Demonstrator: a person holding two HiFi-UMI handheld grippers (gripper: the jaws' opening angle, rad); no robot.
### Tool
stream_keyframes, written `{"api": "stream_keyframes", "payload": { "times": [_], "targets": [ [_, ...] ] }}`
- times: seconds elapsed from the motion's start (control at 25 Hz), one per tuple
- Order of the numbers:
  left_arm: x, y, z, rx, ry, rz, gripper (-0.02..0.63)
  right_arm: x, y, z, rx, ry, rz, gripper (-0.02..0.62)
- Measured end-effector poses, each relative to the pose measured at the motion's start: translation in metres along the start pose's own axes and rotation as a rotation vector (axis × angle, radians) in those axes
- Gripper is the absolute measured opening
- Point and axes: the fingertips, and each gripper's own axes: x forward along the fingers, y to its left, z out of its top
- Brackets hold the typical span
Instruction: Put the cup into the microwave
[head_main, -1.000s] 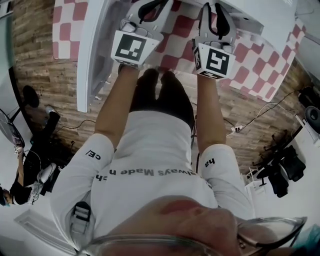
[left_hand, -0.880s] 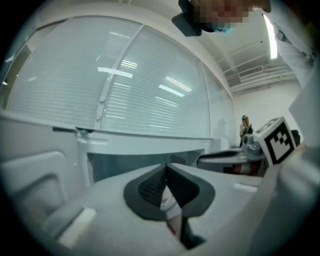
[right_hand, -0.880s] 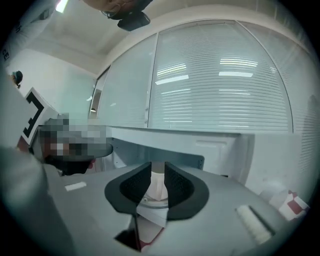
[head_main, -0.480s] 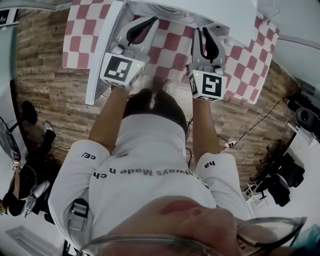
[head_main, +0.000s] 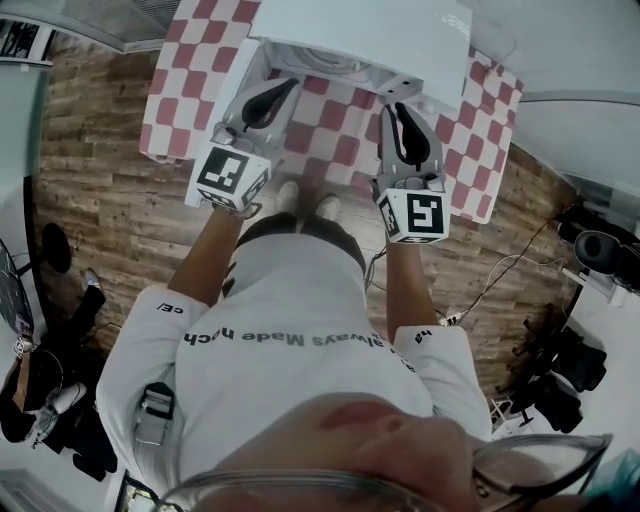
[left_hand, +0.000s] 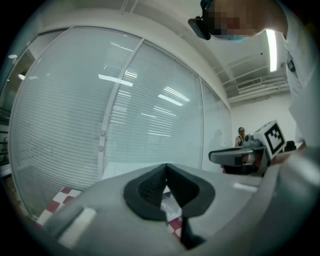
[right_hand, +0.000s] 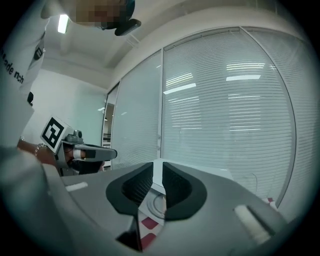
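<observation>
Both bare forearms reach forward from short white sleeves, elbows close to the body, holding the grippers side by side over the desk (head_main: 482, 140) with its red-and-white checked cloth. The left gripper (head_main: 283, 86) slants toward 1 o'clock in the head view, marker cube nearest the person. The right gripper (head_main: 399, 107) points almost straight to 12 o'clock, just beside it but apart from it.

In the left gripper view the black jaws meet at their tips, clenched on nothing. In the right gripper view the jaws are drawn together to a thin slit, also with nothing held.

The white box-shaped microwave (head_main: 380, 35) sits on the desk at 12 o'clock, just beyond both sets of jaw tips. Its long axis runs roughly from 9 to 3 o'clock, dipping a little at the 3 o'clock end, and its open front faces 6 o'clock, toward the person. Its white door (head_main: 212, 130) is swung out along the 7 o'clock side, right beside the left gripper.

Through the slit of the right gripper a round turntable plate (right_hand: 156, 202) shows, lying flat; red and white checks of the cloth lie below it. The cup itself I cannot make out in any view.
</observation>
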Motion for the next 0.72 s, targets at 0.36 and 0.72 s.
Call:
{"api": "stream_keyframes", "payload": {
  "times": [0.36, 0.72],
  "targets": [
    [-0.035, -0.043, 0.050, 0.012, -0.040, -0.036, 0.005, -0.050, 0.030, 0.051, 0.004, -0.009, 0.061, 0.054],
    [-0.056, -0.062, 0.079, 0.024, -0.058, -0.063, 0.005, -0.087, 0.044, 0.095, -0.033, -0.044, 0.104, 0.049]
  ]
}}
